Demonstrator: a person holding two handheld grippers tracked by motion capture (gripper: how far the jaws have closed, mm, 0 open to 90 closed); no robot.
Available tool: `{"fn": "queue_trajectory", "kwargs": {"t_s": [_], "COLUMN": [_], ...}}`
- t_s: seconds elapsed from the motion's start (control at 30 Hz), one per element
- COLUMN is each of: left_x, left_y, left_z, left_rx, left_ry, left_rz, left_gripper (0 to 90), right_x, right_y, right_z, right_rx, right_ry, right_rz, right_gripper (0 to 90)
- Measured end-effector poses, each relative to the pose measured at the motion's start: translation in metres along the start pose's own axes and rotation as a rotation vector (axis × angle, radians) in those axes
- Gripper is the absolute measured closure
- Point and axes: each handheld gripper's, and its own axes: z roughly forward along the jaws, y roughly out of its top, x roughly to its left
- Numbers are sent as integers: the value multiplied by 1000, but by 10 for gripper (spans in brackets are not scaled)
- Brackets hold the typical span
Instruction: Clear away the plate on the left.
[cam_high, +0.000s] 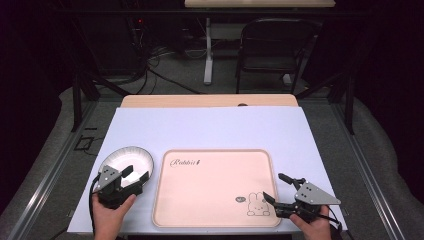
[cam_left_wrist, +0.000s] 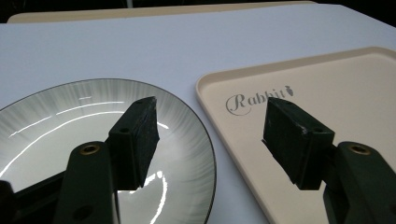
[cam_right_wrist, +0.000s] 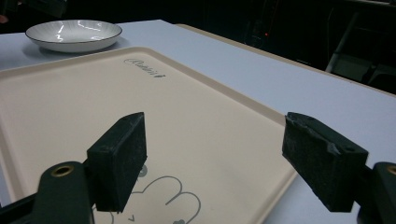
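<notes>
A white plate with a dark rim lies on the white table cover left of a beige tray printed with "Rabbit" and a rabbit drawing. My left gripper is open at the plate's near right rim, one jaw over the plate and the other over the tray's left edge. At the tray's near right corner my right gripper is open, straddling the tray's right rim, with nothing between its jaws.
The white cover spreads over a wooden table. A black chair and a table leg stand on the floor beyond. Metal frame rails run along both sides.
</notes>
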Motion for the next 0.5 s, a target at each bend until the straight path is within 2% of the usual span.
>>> {"fn": "queue_trajectory", "kwargs": {"t_s": [0.17,0.33,0.43,0.5], "left_x": [4,8,17,20], "left_y": [0,1,6,7], "left_z": [-2,-3,-6,-7], "left_rx": [19,45,43,45], "left_ry": [8,26,48,48], "left_rz": [-21,-21,-49,-56], "left_gripper": [363,360,358,358], "right_x": [1,1,1,1], "right_y": [0,0,0,0], "right_z": [0,0,0,-1], "right_rx": [-2,-2,-1,-2], "right_ry": [4,5,5,5], "right_rz": [1,2,3,2], "right_gripper": [213,211,209,209]}}
